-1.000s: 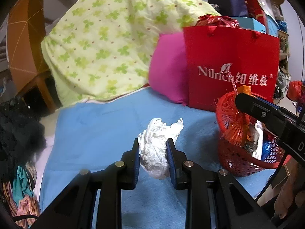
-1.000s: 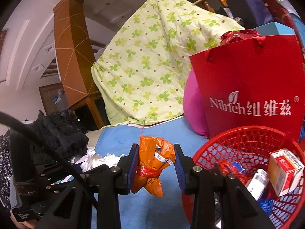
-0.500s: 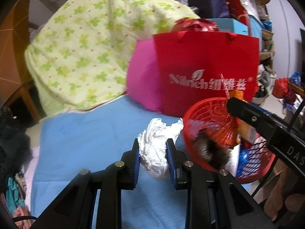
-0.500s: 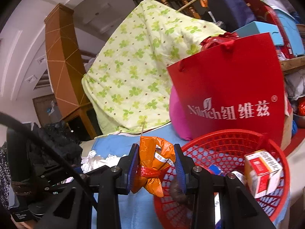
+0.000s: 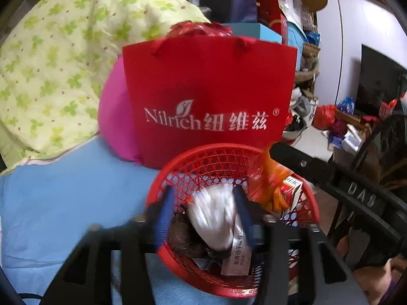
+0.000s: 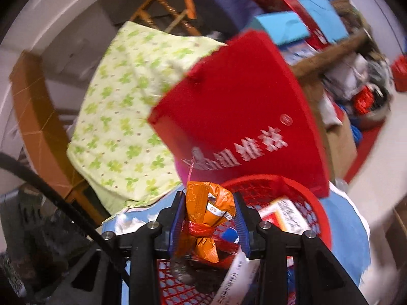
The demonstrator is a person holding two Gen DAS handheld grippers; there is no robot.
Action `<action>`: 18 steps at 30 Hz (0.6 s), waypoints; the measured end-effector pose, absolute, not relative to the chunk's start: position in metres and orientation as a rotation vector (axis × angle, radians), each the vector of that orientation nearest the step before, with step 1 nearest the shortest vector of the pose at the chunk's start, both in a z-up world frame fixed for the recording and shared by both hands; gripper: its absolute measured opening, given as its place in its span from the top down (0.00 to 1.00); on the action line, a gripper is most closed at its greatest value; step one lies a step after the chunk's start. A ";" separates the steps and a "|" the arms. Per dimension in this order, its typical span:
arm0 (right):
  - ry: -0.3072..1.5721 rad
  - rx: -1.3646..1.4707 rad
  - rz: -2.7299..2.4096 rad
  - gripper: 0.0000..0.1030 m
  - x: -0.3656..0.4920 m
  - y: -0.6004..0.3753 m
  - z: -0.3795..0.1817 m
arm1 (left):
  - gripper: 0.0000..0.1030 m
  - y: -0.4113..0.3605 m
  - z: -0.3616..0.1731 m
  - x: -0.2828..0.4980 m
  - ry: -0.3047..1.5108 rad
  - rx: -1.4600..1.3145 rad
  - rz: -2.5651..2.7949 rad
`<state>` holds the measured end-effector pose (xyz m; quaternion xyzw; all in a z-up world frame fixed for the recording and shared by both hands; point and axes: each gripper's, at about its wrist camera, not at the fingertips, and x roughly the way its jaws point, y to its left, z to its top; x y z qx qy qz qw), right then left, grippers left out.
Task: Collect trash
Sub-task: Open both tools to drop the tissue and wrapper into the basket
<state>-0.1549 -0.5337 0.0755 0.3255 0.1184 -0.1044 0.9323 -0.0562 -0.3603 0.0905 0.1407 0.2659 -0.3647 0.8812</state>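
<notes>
Trash gathers over a red plastic lattice basket [image 5: 229, 157] that sits on a blue bed sheet [image 5: 63, 190]. In the left wrist view, the left hand-held gripper [image 5: 203, 216] is blurred; its blue-padded fingers stand spread on either side of a crumpled white plastic wad [image 5: 216, 216] over the basket's centre, and whether they touch it cannot be told. Below the wad lie a dark brown lump [image 5: 185, 239] and a white printed carton [image 5: 236, 259], both inside the basket.

In the right wrist view, the right hand-held gripper [image 6: 208, 221] is clenched on a crinkled orange wrapper [image 6: 206, 211], cinched at its waist with a red tie, held above the basket's rim [image 6: 292, 180]. The same wrapper shows at 2 o'clock in the left view's basket [image 5: 274, 178], under the black right gripper body.

Behind the basket, at 12 o'clock, a glossy red paper bag [image 5: 211, 89] with white lettering stands upright; a magenta cushion [image 5: 114, 117] leans at its 9 o'clock side, beside a soft green clover-print quilt [image 5: 51, 50].
</notes>
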 end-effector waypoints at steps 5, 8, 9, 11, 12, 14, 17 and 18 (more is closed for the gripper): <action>0.246 0.695 -0.233 0.32 -0.159 -0.542 0.071 | 0.34 -0.350 0.090 -0.064 0.544 0.296 -0.732; 0.236 0.685 -0.237 0.32 -0.161 -0.540 0.071 | 0.30 -0.333 0.095 -0.065 0.542 0.278 -0.694; 0.233 0.680 -0.239 0.32 -0.162 -0.538 0.071 | 0.28 -0.327 0.096 -0.066 0.543 0.272 -0.684; 0.224 0.668 -0.245 0.32 -0.162 -0.535 0.073 | 0.27 -0.317 0.098 -0.067 0.539 0.272 -0.658; 0.219 0.664 -0.246 0.32 -0.162 -0.534 0.074 | 0.26 -0.313 0.100 -0.068 0.534 0.275 -0.640; 0.217 0.657 -0.251 0.32 -0.162 -0.531 0.075 | 0.25 -0.304 0.102 -0.070 0.527 0.281 -0.618; 0.209 0.647 -0.259 0.32 -0.161 -0.527 0.076 | 0.25 -0.293 0.105 -0.074 0.515 0.296 -0.580; 0.201 0.633 -0.269 0.32 -0.161 -0.525 0.077 | 0.25 -0.288 0.106 -0.076 0.508 0.299 -0.566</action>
